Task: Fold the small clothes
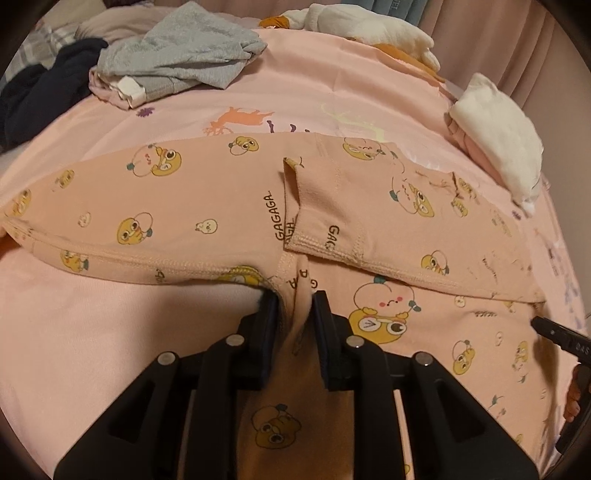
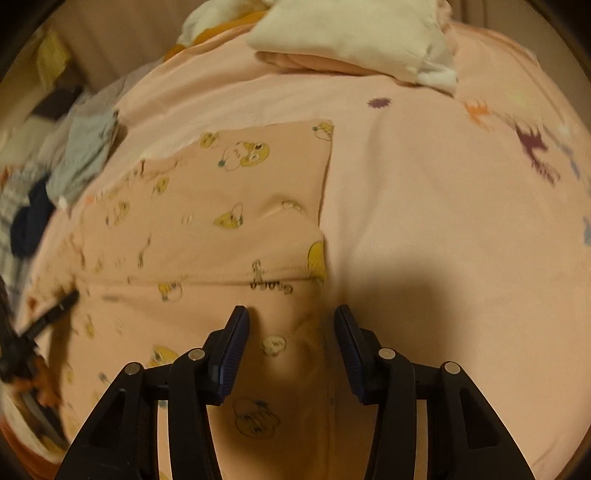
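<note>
A pink garment (image 1: 184, 206) printed with yellow cartoon faces lies spread on the pink bed sheet (image 1: 74, 332), with its upper part folded over the lower. My left gripper (image 1: 298, 302) is at the garment's near middle, shut on a raised ridge of its fabric by the seam. In the right wrist view my right gripper (image 2: 291, 317) hangs open just over the garment (image 2: 229, 206) near its right edge, pads apart and pressing on nothing. One of its fingers (image 1: 554, 332) shows at the right edge of the left wrist view. The left gripper's finger (image 2: 62, 304) appears blurred at far left.
A grey garment pile (image 1: 177, 55) and dark navy clothes (image 1: 44, 81) lie at the back left. A folded white cloth (image 1: 495, 129) rests on a pink folded piece at the back right. A white and orange plush toy (image 1: 369, 26) lies along the far edge.
</note>
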### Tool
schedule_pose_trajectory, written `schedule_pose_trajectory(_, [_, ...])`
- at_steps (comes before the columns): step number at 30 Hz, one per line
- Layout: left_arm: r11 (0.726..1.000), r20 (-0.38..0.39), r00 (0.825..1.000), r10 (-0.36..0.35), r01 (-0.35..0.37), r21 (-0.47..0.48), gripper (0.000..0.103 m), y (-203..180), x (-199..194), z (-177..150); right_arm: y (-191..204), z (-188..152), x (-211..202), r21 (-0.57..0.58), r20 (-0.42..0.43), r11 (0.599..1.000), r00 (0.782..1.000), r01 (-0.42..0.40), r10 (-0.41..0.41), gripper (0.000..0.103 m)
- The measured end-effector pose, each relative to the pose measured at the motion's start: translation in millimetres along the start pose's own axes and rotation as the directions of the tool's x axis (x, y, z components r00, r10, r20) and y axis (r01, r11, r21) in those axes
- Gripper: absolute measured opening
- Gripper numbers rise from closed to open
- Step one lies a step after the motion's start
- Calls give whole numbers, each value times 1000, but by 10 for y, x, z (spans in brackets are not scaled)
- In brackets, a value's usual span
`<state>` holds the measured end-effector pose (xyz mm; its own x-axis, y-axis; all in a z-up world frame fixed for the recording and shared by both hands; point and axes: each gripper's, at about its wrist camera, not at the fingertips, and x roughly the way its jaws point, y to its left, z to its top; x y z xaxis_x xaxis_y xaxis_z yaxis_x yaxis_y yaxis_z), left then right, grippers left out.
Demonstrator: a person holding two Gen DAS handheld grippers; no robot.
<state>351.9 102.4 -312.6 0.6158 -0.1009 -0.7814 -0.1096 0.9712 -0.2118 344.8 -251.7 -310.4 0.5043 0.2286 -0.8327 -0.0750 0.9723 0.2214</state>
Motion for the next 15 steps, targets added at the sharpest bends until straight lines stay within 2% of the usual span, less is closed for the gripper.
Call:
schedule_pose_trajectory(4, [999, -10, 1000, -13, 13, -31, 28, 89, -27, -9, 145, -94, -8, -112, 32, 990, 996, 91, -88, 51])
schedule_pose_trajectory(6, [996, -23, 999, -46, 44, -82, 25, 191, -50, -6, 164, -90, -26, -110, 37, 988, 994, 108, -104, 51])
schedule_pose_trajectory(7, [996, -34, 999, -39, 36, -86, 23, 223, -63, -2, 159, -78, -44, -97, 43, 988, 992, 118, -114, 51])
schedule_pose_trajectory(11, [999, -43, 999, -5, 2, -50, 22, 216, -116, -22, 67, -42, -184, -98, 107, 974, 976, 202, -192, 51])
schedule_pose_trajectory(13, [999, -42, 999, -1, -1, -49, 22, 217, -119, -33, -55, -38, -228, -73, 99, 976, 976, 203, -196, 51])
schedule_pose_trajectory(15, [997, -39, 999, -13, 10, -73, 22, 249, -114, -46, -165, 6, -214, -18, 94, 986, 982, 169, -166, 51])
